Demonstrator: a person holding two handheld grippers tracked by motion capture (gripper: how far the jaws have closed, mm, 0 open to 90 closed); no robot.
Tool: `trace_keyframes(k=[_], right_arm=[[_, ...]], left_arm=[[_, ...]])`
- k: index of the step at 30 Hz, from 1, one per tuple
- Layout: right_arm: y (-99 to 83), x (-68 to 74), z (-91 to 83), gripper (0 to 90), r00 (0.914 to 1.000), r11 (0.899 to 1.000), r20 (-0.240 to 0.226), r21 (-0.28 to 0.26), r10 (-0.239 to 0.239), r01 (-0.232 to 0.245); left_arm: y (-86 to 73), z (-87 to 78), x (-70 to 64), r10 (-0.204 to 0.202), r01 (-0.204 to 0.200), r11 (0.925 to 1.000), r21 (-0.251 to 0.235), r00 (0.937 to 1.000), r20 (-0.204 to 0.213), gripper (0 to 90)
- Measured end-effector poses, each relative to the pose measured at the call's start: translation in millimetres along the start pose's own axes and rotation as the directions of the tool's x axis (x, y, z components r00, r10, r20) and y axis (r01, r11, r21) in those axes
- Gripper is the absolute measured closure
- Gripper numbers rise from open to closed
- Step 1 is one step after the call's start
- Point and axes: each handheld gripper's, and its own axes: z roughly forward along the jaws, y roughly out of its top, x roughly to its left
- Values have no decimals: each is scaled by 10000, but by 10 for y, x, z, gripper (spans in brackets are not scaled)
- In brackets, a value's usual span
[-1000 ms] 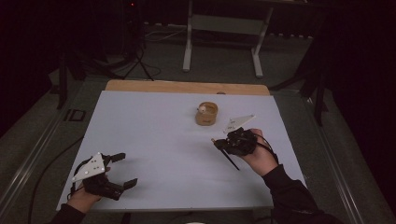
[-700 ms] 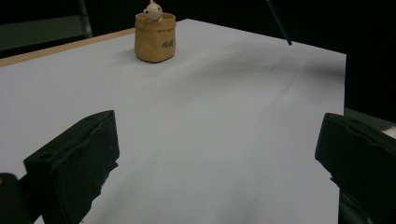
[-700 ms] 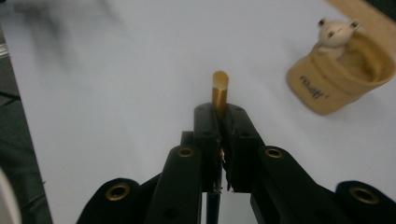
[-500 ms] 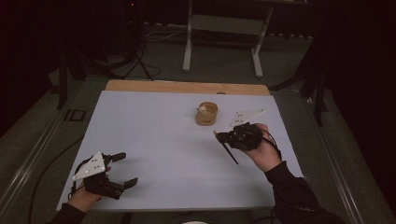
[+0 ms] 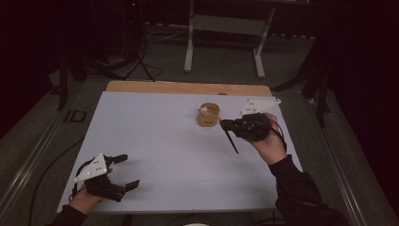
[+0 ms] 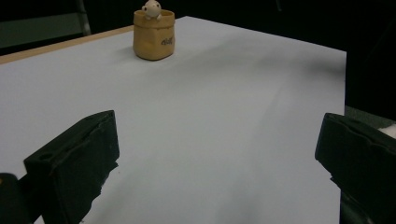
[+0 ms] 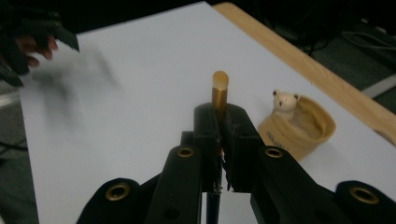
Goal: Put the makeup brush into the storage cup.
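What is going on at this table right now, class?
A person works at a white table with a hand-held gripper in each hand. The right hand-held gripper is shut on a pencil with a gold ferrule and eraser, held beside a small tan pot with a little bear figure on its rim. The left hand-held gripper rests open at the near left corner, holding nothing.

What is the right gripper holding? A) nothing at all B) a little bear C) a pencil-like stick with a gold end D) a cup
C: the right gripper is shut on a thin dark stick with a gold end that pokes up between its jaws, while the little bear sits in the tan pot beside it.
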Motion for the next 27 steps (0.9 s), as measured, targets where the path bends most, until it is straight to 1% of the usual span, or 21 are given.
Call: trace_keyframes(k=[1, 4, 9, 11, 12, 14, 19, 21, 23, 26, 27], right_arm=[[30, -9, -9, 846, 9999, 9999, 118, -94, -73, 74], [94, -31, -21, 846, 9997, 9997, 253, -242, -75, 81], [197, -106, -46, 846, 9980, 9975, 613, -697, 165, -122], [232, -135, -57, 846, 9976, 9954, 647, -939, 247, -186], [232, -135, -57, 846, 9976, 9954, 647, -939, 247, -186], [293, -165, -77, 846, 9963, 9926, 824, -1203, 236, -135], [385, -230, -106, 846, 9949, 9880, 971, -1539, 260, -108], [417, -259, -117, 846, 9934, 9839, 1085, -1779, 383, -185], [445, -292, -126, 846, 9925, 9779, 1088, -2065, 558, -323], [488, -332, -134, 846, 9888, 9708, 1356, -2381, 626, -288], [504, -347, -133, 846, 9867, 9686, 1507, -2477, 609, -219]], left_arm=[[0, -3, 0, -8, 8, 10000, -9, 10000, -19, 5], [-1, -2, 1, -19, 19, 10000, -18, 10000, -7, 5], [-4, -2, 0, -6, 6, 10000, 4, 10000, 3, 5], [-5, -6, 2, -31, 31, 10000, -29, 10000, -19, 5], [-5, -6, 2, -31, 31, 10000, -29, 10000, -19, 5], [-6, -7, 4, -43, 43, 10000, -30, 10000, -2, 5], [-6, -7, 2, -31, 31, 10000, -21, 10000, -34, 5], [-6, -9, 1, -8, 7, 10000, -20, 10000, -63, 5], [-2, -14, -1, -8, 7, 10000, -69, 9999, -103, 5], [-2, -19, 3, -22, 21, 9999, -99, 9999, -134, 6], [-3, -18, 3, -30, 28, 9999, -99, 9999, -129, 6]])
